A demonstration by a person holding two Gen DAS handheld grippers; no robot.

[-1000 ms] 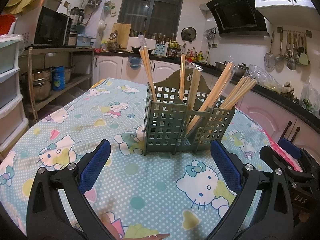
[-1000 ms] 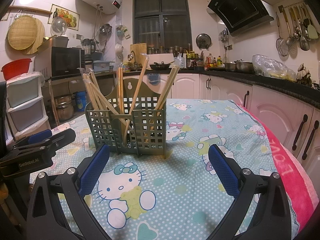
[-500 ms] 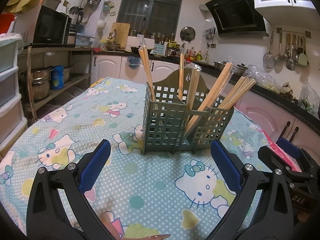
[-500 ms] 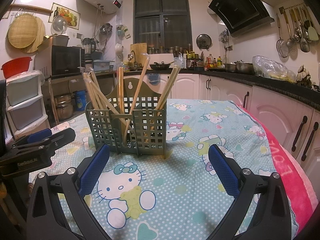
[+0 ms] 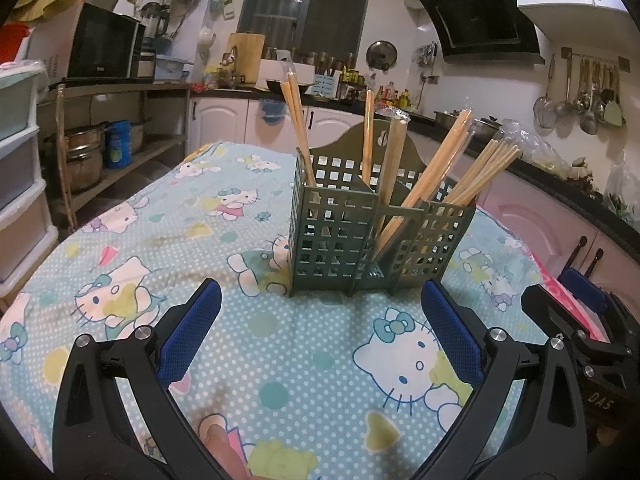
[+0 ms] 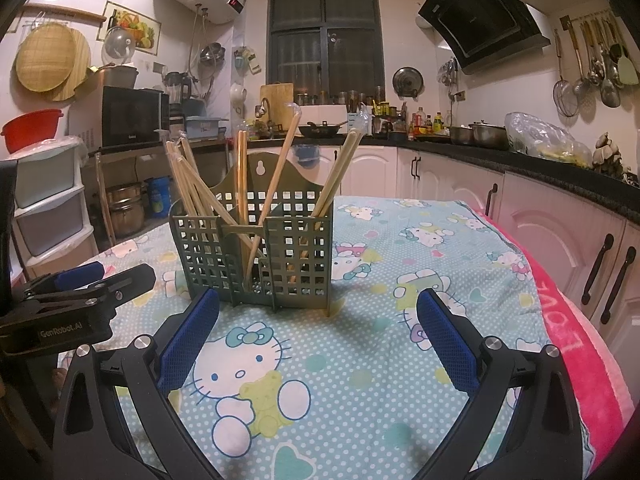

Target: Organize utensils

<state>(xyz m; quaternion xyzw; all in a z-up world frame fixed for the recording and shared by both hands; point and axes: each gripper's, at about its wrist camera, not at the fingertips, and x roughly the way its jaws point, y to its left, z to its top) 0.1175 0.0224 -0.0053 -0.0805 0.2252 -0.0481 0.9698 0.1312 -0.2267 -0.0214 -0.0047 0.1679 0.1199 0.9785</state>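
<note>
A grey-green perforated utensil holder [image 5: 336, 236] [image 6: 256, 256] stands upright on the table, with several wooden chopsticks [image 5: 436, 176] [image 6: 188, 184] leaning in its compartments. My left gripper [image 5: 320, 324] is open, just short of the holder, nothing between its blue pads. My right gripper [image 6: 316, 328] is open too and holds nothing; the holder sits just ahead of it, slightly left. The right gripper's body [image 5: 580, 328] appears at the right edge of the left wrist view. The left gripper's body [image 6: 76, 300] shows at the left of the right wrist view.
The table carries a cartoon-cat cloth [image 5: 168, 248] with a pink towel [image 6: 576, 320] along its right edge. Kitchen counters and white cabinets [image 6: 560, 236] run behind and to the right. Plastic drawers [image 5: 16, 184] and a shelf with pots stand on the left.
Both views have shifted very slightly; the holder sits a touch higher in the left wrist view. Both grippers stay open with nothing held.
</note>
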